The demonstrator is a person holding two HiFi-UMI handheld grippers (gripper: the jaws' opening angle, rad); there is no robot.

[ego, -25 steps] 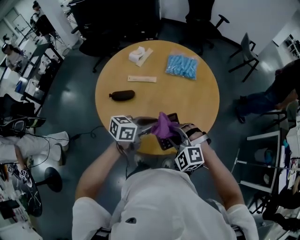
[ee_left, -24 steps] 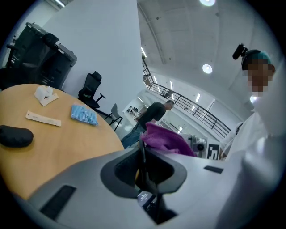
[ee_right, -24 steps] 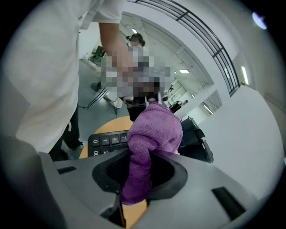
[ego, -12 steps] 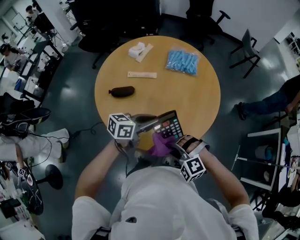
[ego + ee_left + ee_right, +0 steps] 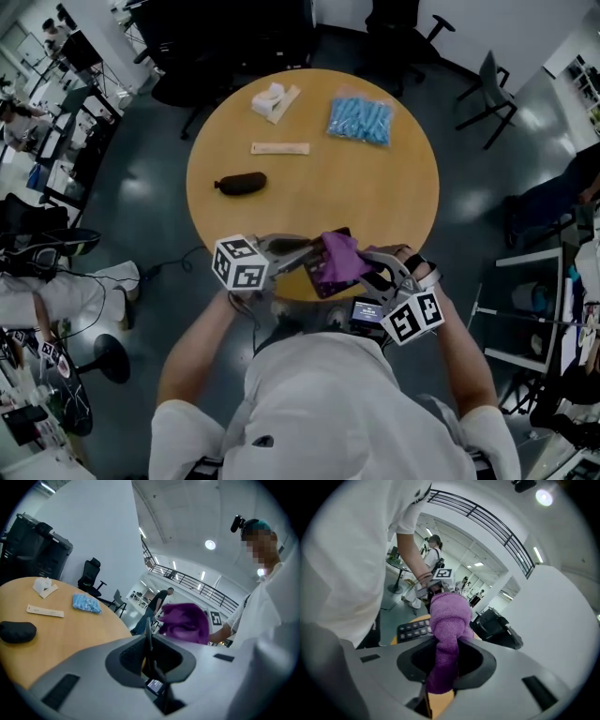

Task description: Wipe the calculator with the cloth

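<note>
The black calculator (image 5: pixel 323 284) is held above the near edge of the round table, mostly covered by the purple cloth (image 5: pixel 339 259). My left gripper (image 5: pixel 306 257) is shut on the calculator's left edge; in the left gripper view the calculator (image 5: pixel 148 632) shows edge-on between the jaws, with the cloth (image 5: pixel 185 623) bunched behind it. My right gripper (image 5: pixel 368 268) comes in from the right, shut on the cloth. In the right gripper view the cloth (image 5: pixel 448 629) rises out of the jaws and rests on the calculator's keys (image 5: pixel 414 629).
On the round wooden table (image 5: pixel 384 197) lie a black pouch (image 5: pixel 242 183), a pale flat stick (image 5: pixel 279 148), a white tissue wad (image 5: pixel 273 101) and a bag of blue items (image 5: pixel 360 122). Office chairs stand at the far side.
The cloth slid down toward me off the keys half a second ago, then back up over the calculator. The right gripper moved right and away with it. The left gripper stayed in place.
</note>
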